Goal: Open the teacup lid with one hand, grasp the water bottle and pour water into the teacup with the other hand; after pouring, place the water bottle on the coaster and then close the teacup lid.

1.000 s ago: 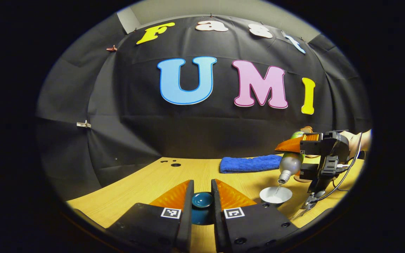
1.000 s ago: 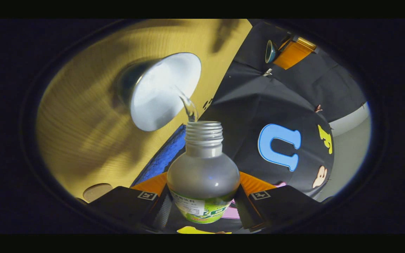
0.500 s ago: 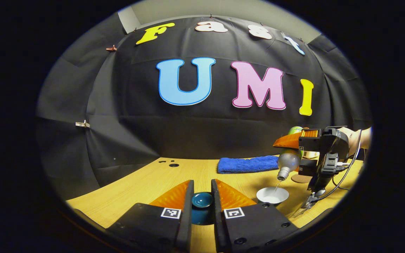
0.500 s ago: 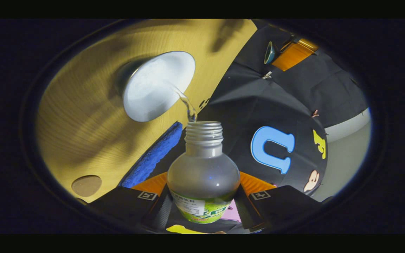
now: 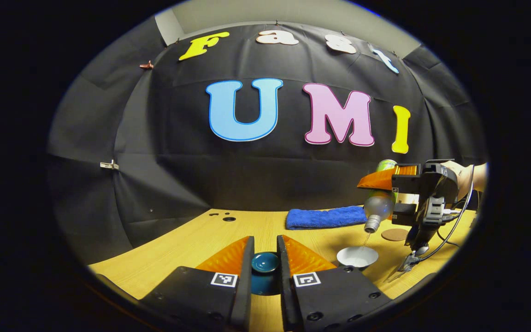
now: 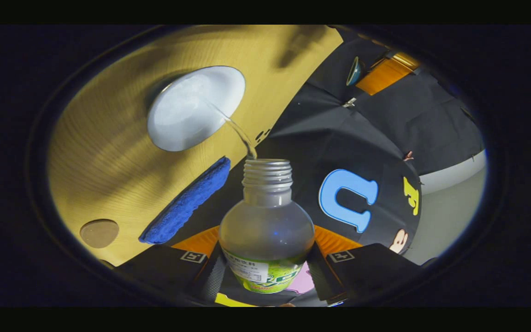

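My right gripper (image 6: 265, 263) fingers clamp the tilted water bottle (image 6: 266, 230), pouring a thin stream into the open teacup (image 6: 195, 108) on the table (image 6: 109, 152). My left gripper (image 5: 265, 263) fingers pinch the teacup lid (image 5: 265, 263) aloft.

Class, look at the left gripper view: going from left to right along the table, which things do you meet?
Teacup lid held in the left gripper → blue towel → white teacup → water bottle tilted in the right gripper → coaster.
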A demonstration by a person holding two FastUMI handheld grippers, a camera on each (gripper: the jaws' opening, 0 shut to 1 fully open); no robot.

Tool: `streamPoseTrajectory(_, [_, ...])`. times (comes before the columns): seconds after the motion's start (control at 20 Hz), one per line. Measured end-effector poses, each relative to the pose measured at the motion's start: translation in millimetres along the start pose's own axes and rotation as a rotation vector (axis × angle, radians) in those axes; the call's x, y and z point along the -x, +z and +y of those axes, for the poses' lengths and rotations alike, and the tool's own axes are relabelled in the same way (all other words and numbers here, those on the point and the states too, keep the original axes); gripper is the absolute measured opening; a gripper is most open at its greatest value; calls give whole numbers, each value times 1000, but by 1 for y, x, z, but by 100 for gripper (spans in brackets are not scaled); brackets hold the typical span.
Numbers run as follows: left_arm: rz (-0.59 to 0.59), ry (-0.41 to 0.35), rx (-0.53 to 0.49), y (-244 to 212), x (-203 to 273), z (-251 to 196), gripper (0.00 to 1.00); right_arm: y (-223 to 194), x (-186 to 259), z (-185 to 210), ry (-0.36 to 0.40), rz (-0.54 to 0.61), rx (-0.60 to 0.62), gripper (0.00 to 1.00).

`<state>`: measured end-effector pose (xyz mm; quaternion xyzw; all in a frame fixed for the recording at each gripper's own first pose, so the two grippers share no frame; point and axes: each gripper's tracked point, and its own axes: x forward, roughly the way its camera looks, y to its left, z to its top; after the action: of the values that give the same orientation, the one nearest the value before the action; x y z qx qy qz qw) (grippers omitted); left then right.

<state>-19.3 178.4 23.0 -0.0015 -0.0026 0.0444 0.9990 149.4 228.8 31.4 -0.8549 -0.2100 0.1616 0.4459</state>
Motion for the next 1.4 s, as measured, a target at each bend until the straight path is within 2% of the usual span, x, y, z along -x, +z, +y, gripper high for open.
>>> streamPoseTrajectory(0.15, [3, -6, 14, -2, 1, 0, 30, 2, 0, -8, -16, -4, 16, 80])
streamPoseTrajectory(0.65, [-25, 14, 14, 7, 6, 2, 30, 3, -1, -6, -26, -11, 43, 77])
streamPoseTrajectory(0.85, [-36, 19, 11, 11, 9, 1, 30, 0, 1, -8, -32, -2, 45, 83])
streamPoseTrajectory(0.9, [-36, 17, 11, 12, 10, 1, 30, -1, 0, -8, -33, 1, 47, 78])
streamPoseTrajectory(0.95, [-35, 14, 11, 11, 9, 0, 30, -1, 1, -7, -31, 0, 50, 77])
streamPoseTrajectory(1.1, [-35, 10, 14, 12, 10, 1, 30, 0, 0, -5, -29, -2, 58, 81])
streamPoseTrajectory(1.15, [-35, 11, 15, 11, 10, 1, 30, 0, 0, -5, -31, -2, 57, 78])
streamPoseTrajectory(1.4, [-27, 13, 17, 10, 7, 1, 30, 2, -1, -7, -31, -1, 52, 80])
